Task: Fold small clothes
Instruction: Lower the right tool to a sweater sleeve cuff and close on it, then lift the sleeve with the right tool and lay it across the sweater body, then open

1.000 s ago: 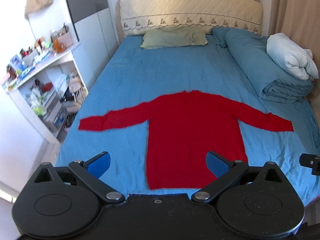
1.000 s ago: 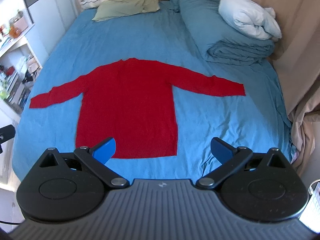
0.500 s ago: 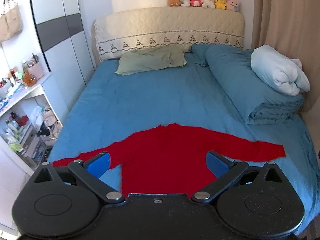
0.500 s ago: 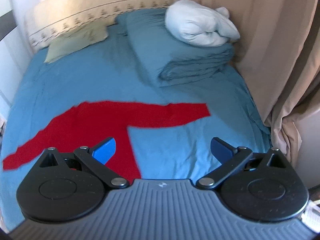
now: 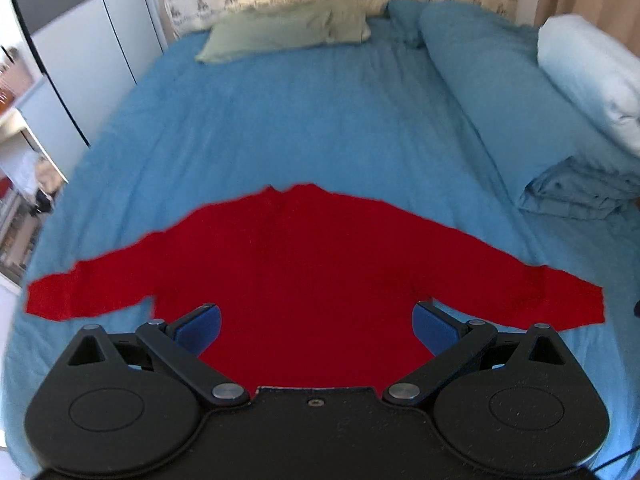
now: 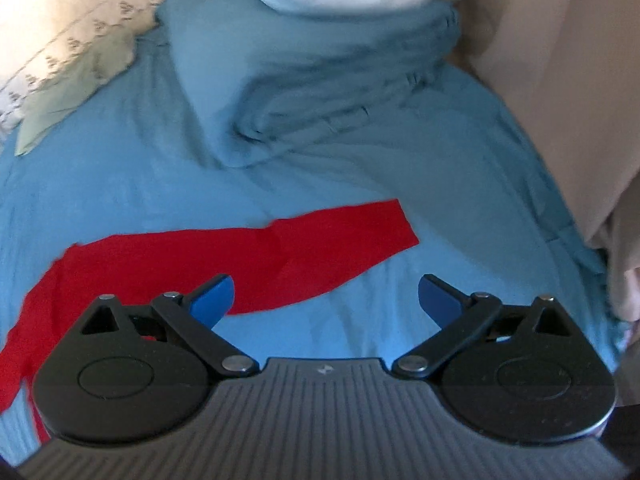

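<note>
A red long-sleeved sweater (image 5: 304, 264) lies flat on the blue bed sheet (image 5: 304, 120), sleeves spread left and right. My left gripper (image 5: 316, 328) is open and empty, hovering over the sweater's body below the collar. My right gripper (image 6: 326, 300) is open and empty, above the sheet just in front of the sweater's right sleeve (image 6: 320, 240); its left finger overlaps the sleeve in view. The sweater's hem is hidden behind both gripper bodies.
A folded blue duvet (image 5: 520, 120) with a white pillow (image 5: 592, 68) lies along the bed's right side, and shows in the right wrist view (image 6: 320, 80). A green pillow (image 5: 288, 32) lies by the headboard. A beige curtain (image 6: 560, 80) hangs right; shelves (image 5: 20, 184) stand left.
Both grippers have moved forward and lower toward the sweater. The right one has swung right toward the right sleeve. Both stay open.
</note>
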### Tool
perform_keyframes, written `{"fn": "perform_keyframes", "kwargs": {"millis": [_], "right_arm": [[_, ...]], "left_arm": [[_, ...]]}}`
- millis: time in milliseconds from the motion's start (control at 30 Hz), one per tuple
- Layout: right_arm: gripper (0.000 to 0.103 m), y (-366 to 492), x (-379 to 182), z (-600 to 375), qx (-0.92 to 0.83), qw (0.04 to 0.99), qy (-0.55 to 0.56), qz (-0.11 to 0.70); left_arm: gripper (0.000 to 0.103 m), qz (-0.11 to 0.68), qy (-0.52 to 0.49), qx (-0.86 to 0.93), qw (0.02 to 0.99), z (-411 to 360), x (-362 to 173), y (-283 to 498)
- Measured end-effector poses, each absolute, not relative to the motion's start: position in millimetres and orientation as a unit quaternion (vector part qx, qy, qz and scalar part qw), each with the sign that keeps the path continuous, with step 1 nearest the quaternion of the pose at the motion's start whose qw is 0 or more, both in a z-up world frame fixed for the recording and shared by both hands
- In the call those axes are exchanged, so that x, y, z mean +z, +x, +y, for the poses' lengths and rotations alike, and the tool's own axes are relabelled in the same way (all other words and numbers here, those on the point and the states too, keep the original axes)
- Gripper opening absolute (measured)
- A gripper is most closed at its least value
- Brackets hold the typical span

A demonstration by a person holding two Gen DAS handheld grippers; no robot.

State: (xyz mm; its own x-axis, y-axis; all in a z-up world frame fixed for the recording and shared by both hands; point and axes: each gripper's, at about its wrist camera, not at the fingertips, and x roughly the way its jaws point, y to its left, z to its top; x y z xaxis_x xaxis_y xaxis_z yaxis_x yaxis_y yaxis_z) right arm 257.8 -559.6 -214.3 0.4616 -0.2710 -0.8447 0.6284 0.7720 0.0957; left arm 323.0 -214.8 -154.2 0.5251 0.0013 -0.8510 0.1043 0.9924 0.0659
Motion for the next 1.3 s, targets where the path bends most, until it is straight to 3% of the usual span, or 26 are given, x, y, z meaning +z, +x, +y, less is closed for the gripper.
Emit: {"fn": "perform_keyframes", "kwargs": {"millis": [200, 533, 667, 833, 900, 1167, 1300], "right_arm": [[0.103, 287, -326, -607, -0.306, 0.807, 0.251, 0.438], [0.08, 282, -438, -640, -0.342, 0.796, 0.322, 0.381], [0.071, 278, -443, -644, -0.345, 0.81, 0.335, 0.336], [0.031, 277, -445, -649, -0.36, 0.807, 0.346, 0.314], [0.023, 278, -442, -648, -0.36, 0.81, 0.343, 0.312], [0.022, 307, -391, -618, -0.332, 0.847, 0.291, 0.298], [0.022, 341, -345, -584, -0.286, 0.877, 0.269, 0.277]], "left_arm": [[0.103, 0.51, 0.038, -0.053, 0.857, -249, -239, 374], [0.102, 0.494, 0.061, -0.072, 0.864, -291, -354, 438], [0.099, 0.498, 0.058, -0.08, 0.862, -296, -384, 464], [0.099, 0.504, 0.062, -0.077, 0.858, -304, -410, 488], [0.1, 0.514, 0.06, -0.074, 0.852, -308, -418, 494], [0.103, 0.52, 0.068, -0.068, 0.849, -313, -426, 503], [0.103, 0.507, 0.046, -0.074, 0.857, -286, -400, 502]]}}
